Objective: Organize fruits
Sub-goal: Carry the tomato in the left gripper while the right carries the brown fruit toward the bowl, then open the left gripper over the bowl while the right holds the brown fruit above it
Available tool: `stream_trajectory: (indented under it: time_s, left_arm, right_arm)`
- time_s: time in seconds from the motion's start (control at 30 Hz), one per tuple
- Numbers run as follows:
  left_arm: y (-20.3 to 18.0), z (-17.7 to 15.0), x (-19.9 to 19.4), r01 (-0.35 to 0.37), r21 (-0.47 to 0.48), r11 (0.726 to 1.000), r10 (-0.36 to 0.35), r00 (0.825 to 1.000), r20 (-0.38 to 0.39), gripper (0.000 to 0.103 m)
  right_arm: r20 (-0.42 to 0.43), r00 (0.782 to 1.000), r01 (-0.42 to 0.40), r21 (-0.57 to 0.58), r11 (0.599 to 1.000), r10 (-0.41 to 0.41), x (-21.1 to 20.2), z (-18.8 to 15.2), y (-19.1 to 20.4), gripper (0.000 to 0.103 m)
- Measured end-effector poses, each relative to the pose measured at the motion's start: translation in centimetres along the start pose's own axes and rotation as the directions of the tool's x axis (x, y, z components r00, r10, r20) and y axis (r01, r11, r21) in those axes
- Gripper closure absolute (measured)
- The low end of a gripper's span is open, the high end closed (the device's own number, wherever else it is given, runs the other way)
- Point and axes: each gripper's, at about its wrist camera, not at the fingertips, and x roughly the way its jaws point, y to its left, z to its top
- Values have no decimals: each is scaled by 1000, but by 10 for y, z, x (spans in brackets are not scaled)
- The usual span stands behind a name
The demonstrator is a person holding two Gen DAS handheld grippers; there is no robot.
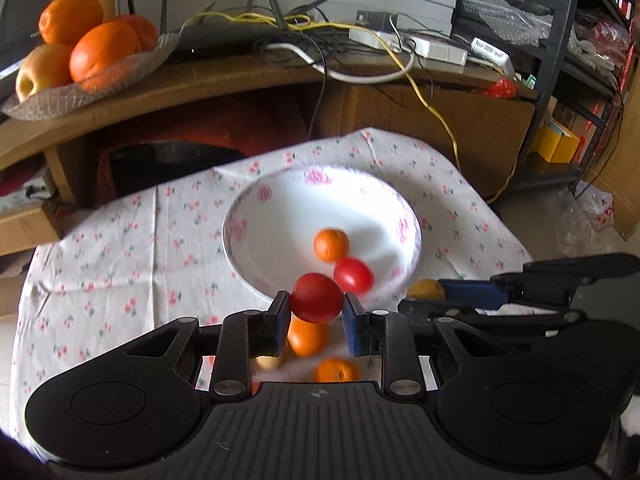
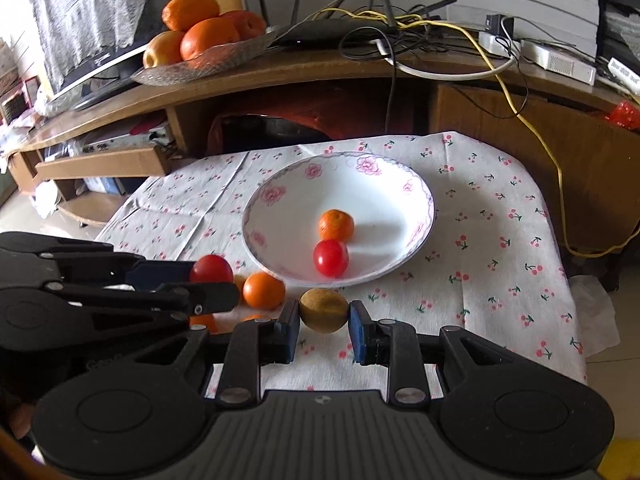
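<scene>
The left claw [image 1: 316,314] is clenched on a round red tomato [image 1: 316,297], held just short of the white flower-rimmed bowl [image 2: 280,184]. The right claw [image 2: 324,322] grips a brownish-yellow round fruit [image 2: 323,310] beside that bowl, where a small orange mandarin [image 2: 336,225] and a second red tomato [image 2: 330,257] already lie touching.

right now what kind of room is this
Most likely a home living room: a low wooden media unit carries a screen, a router with tangled cables, and a glass fruit dish, behind a small cloth-covered table.
</scene>
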Motion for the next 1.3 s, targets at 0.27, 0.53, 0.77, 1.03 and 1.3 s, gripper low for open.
stream_trajectory:
  time_s: [0.27,0.53,0.77,1.03,1.3]
  left_arm:
    - [11,17,17,-10,-35,999,11,1000,26,69]
    - [16,19,41,-10,-41,999,10,1000,3,69]
    - [17,15,59,-14,-34,999,13,1000,-26,67]
    - [19,13,68,-28,-35,999,27,999,-36,67]
    - [20,13,67,-28,-44,999,26,999,-32,64]
  right_arm:
    - [32,999,25,16,1000,-26,18,20,-9,76]
    - [51,997,53,2,999,-53,41,34,-10,76]
    - [47,996,73,18,997,-74,59,40,-22,76]
    - [38,996,77,-8,997,-76,77,40,-23,76]
    - [37,996,80,-14,997,-79,85,39,-23,75]
